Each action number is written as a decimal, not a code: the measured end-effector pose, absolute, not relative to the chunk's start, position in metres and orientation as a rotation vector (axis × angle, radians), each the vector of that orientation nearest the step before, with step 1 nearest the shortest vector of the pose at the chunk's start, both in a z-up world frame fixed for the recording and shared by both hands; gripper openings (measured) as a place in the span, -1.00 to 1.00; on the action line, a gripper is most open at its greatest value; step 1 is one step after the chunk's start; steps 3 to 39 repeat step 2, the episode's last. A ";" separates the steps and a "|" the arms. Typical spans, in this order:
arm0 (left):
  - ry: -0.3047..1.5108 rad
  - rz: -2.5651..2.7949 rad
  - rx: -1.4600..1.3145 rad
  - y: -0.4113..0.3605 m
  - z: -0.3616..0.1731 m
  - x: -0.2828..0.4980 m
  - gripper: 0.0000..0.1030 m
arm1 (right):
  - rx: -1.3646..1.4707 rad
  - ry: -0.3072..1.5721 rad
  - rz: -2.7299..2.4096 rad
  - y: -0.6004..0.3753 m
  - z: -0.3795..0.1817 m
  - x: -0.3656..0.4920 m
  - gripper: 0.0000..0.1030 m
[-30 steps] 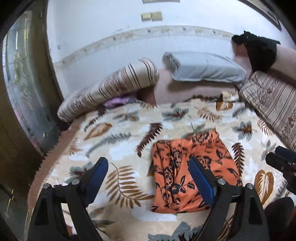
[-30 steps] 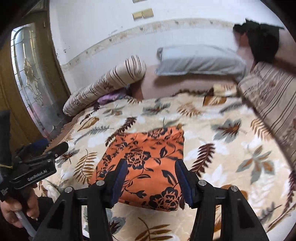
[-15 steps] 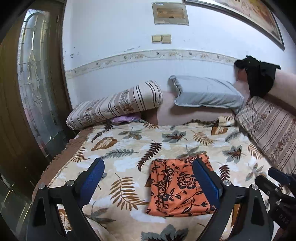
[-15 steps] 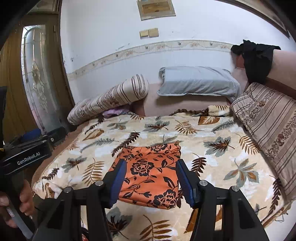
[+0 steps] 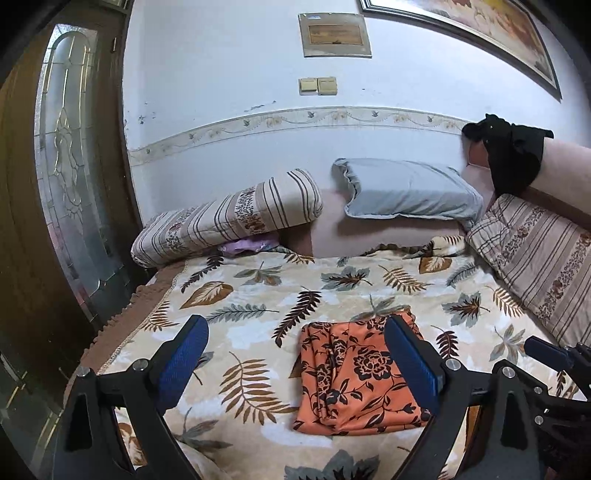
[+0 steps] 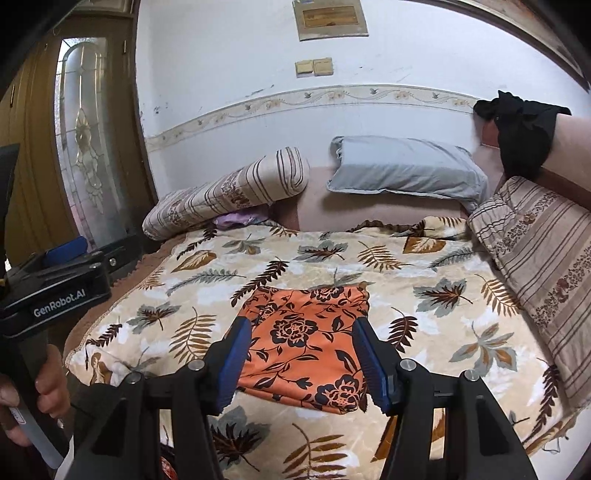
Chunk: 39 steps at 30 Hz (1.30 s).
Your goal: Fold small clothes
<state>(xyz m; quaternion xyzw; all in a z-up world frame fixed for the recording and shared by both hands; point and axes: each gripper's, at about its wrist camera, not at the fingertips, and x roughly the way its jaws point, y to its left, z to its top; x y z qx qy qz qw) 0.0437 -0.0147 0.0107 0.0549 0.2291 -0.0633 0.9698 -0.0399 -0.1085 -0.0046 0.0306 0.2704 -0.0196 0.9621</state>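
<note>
counted on site: one folded orange floral cloth (image 5: 356,373) on one leaf-print blanket (image 5: 258,295), and two grippers, left gripper (image 5: 295,363) and right gripper (image 6: 303,363), each with two blue-padded fingers. bedding: two striped cushions (image 5: 229,216) (image 5: 535,254), one grey pillow (image 5: 410,194). wall: two switch plates (image 5: 317,86), two framed pictures (image 5: 334,35) (image 5: 465,26); also one black garment (image 5: 513,155) and one glazed door (image 5: 70,177).

Black left gripper (image 5: 295,363) and right gripper (image 6: 301,363), blue-padded, silver screws, "GenRobot.AI" lettering.

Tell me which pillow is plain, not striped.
The pale grey-blue pillow against the back wall; the cylindrical bolster and the right-hand cushion are both striped.
</note>
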 end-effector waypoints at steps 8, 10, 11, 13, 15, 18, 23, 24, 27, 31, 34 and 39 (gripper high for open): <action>0.467 -0.159 0.099 -0.013 0.006 0.050 0.87 | 0.077 0.560 -0.044 -0.117 -0.008 -0.031 0.18; 0.467 -0.159 0.099 -0.013 0.006 0.050 0.87 | 0.077 0.560 -0.044 -0.117 -0.008 -0.031 0.18; 0.467 -0.159 0.099 -0.013 0.006 0.050 0.87 | 0.077 0.560 -0.044 -0.117 -0.008 -0.031 0.18; 0.467 -0.159 0.099 -0.013 0.006 0.050 0.87 | 0.077 0.560 -0.044 -0.117 -0.008 -0.031 0.18; 0.467 -0.159 0.099 -0.013 0.006 0.050 0.87 | 0.077 0.560 -0.044 -0.117 -0.008 -0.031 0.18; 0.467 -0.159 0.099 -0.013 0.006 0.050 0.87 | 0.077 0.560 -0.044 -0.117 -0.008 -0.031 0.18; 0.467 -0.159 0.099 -0.013 0.006 0.050 0.87 | 0.077 0.560 -0.044 -0.117 -0.008 -0.031 0.18; 0.467 -0.159 0.099 -0.013 0.006 0.050 0.87 | 0.077 0.560 -0.044 -0.117 -0.008 -0.031 0.18; 0.467 -0.159 0.099 -0.013 0.006 0.050 0.87 | 0.077 0.560 -0.044 -0.117 -0.008 -0.031 0.18; 0.467 -0.159 0.099 -0.013 0.006 0.050 0.87 | 0.077 0.560 -0.044 -0.117 -0.008 -0.031 0.18; 0.467 -0.159 0.099 -0.013 0.006 0.050 0.87 | 0.077 0.560 -0.044 -0.117 -0.008 -0.031 0.18; 0.467 -0.159 0.099 -0.013 0.006 0.050 0.87 | 0.077 0.560 -0.044 -0.117 -0.008 -0.031 0.18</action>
